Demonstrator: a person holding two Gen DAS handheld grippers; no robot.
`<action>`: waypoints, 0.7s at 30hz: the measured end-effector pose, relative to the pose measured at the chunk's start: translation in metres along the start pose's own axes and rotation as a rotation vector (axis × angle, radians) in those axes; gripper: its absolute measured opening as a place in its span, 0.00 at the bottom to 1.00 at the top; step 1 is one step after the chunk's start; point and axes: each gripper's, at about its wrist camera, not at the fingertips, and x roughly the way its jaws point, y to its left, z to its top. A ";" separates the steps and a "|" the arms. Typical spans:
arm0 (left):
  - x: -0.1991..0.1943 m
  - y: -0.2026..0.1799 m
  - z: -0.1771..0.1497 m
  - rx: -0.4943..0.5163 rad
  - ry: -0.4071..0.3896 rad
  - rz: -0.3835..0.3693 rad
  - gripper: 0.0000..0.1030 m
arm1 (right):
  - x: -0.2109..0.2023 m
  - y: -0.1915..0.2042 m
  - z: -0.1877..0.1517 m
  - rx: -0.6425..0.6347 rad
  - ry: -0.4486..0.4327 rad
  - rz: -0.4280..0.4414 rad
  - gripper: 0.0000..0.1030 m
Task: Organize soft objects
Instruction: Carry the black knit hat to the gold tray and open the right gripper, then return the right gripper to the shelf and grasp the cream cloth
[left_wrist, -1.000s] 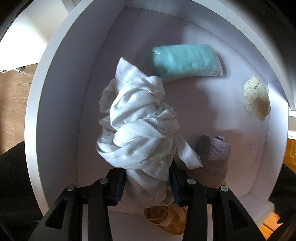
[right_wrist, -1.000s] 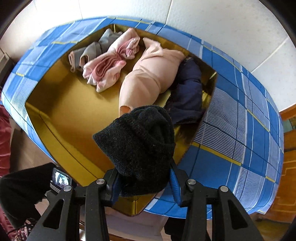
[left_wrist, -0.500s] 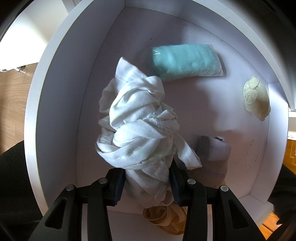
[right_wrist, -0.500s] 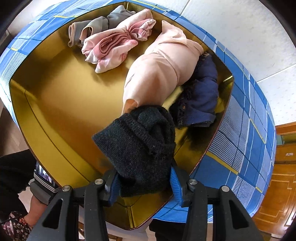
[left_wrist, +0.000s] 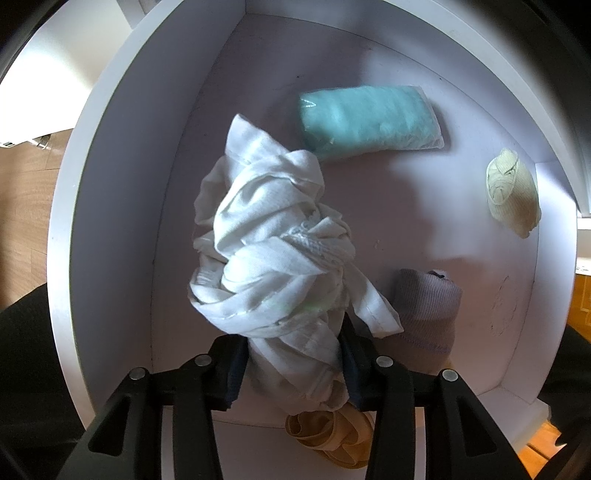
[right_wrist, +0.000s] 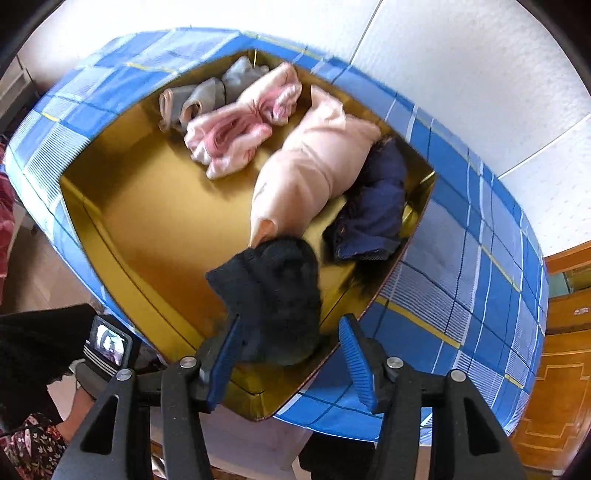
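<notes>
White cloth (left_wrist: 280, 266), crumpled, is pinched between the pads of the left gripper (left_wrist: 291, 369) at the lower centre of the left view, above a white box (left_wrist: 122, 184). In the box lie a teal pack (left_wrist: 369, 116) at the top, a cream roll (left_wrist: 511, 192) at right, and a grey sock (left_wrist: 428, 314) at lower right.

In the right view, the right gripper (right_wrist: 288, 360) is opening. A black sock (right_wrist: 275, 295) lies between its blue pads, touching only the left one, over the lower corner of a gold box (right_wrist: 147, 221) with a pink garment (right_wrist: 314, 173).

White bin (left_wrist: 110, 206) holding teal pack (left_wrist: 369, 118) upper centre, cream roll (left_wrist: 511, 192) right, grey sock (left_wrist: 428, 314) lower right. Gold-lined box (right_wrist: 155, 221) on blue checked cloth (right_wrist: 461, 280), clothes inside.
</notes>
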 end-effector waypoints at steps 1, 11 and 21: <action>0.000 0.000 0.000 -0.001 0.000 0.000 0.43 | -0.003 -0.002 0.000 0.012 -0.024 0.005 0.53; 0.001 -0.001 -0.002 -0.001 -0.001 -0.002 0.44 | -0.034 -0.018 -0.068 0.169 -0.258 0.275 0.53; 0.002 0.008 -0.005 -0.010 -0.008 -0.020 0.45 | 0.014 0.038 -0.166 0.054 -0.252 0.367 0.53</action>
